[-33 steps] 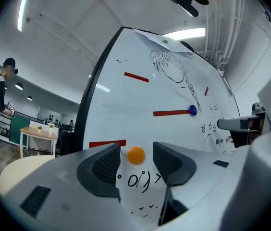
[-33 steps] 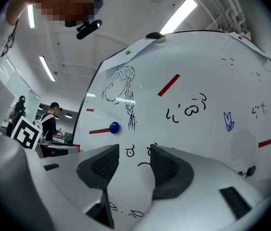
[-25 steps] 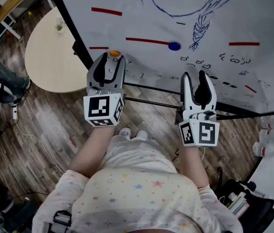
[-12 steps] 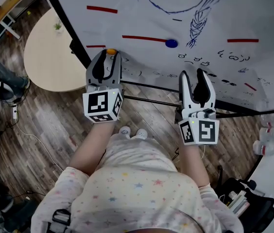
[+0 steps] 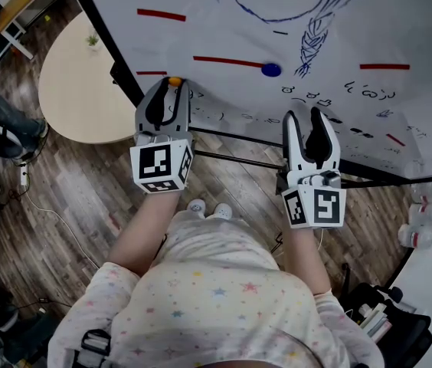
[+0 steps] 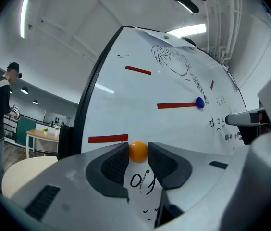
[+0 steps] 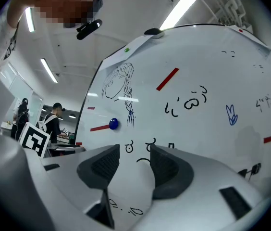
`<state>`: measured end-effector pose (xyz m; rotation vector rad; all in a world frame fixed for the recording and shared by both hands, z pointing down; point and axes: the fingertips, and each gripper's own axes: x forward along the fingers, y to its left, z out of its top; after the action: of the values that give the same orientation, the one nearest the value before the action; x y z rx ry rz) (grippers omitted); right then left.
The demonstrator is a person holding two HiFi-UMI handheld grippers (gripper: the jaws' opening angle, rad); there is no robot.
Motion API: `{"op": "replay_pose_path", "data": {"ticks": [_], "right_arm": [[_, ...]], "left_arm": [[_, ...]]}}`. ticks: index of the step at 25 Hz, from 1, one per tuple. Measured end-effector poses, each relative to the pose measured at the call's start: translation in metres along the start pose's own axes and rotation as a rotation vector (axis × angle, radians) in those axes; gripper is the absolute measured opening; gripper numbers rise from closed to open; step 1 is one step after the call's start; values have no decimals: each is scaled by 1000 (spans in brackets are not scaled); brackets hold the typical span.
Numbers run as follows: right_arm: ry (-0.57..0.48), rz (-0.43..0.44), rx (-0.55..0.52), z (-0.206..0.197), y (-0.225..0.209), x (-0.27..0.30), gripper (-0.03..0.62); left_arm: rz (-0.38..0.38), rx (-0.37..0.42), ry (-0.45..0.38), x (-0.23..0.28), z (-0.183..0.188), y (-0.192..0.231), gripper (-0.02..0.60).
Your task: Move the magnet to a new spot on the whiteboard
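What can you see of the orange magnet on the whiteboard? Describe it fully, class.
The orange magnet is a small, round, glossy button, plastic by its look. It sits on the whiteboard near its left edge, at the right end of a short red strip, above black scribbles. The left gripper has just been closing its jaws, whose tips now press it on both sides.

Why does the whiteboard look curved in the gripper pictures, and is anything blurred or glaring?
Left gripper view: the wide-angle lens bows the straight edge of the whiteboard and darkens the corners; the orange magnet is sharp. Right gripper view: same bulge, a ceiling light blows out white, a mosaic patch was added afterwards. Head view: milder bending, even light, no strong glare.
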<state>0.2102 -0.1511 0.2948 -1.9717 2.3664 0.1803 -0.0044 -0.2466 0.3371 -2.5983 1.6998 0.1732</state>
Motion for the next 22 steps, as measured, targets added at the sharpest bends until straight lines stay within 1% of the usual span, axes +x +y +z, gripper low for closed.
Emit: {"op": "replay_pose_path", "data": {"ticks": [22], "right_arm": [[-9, -7, 21, -1, -6, -1, 192]], "left_arm": [[-5, -10, 25, 1, -1, 0, 118]]}}
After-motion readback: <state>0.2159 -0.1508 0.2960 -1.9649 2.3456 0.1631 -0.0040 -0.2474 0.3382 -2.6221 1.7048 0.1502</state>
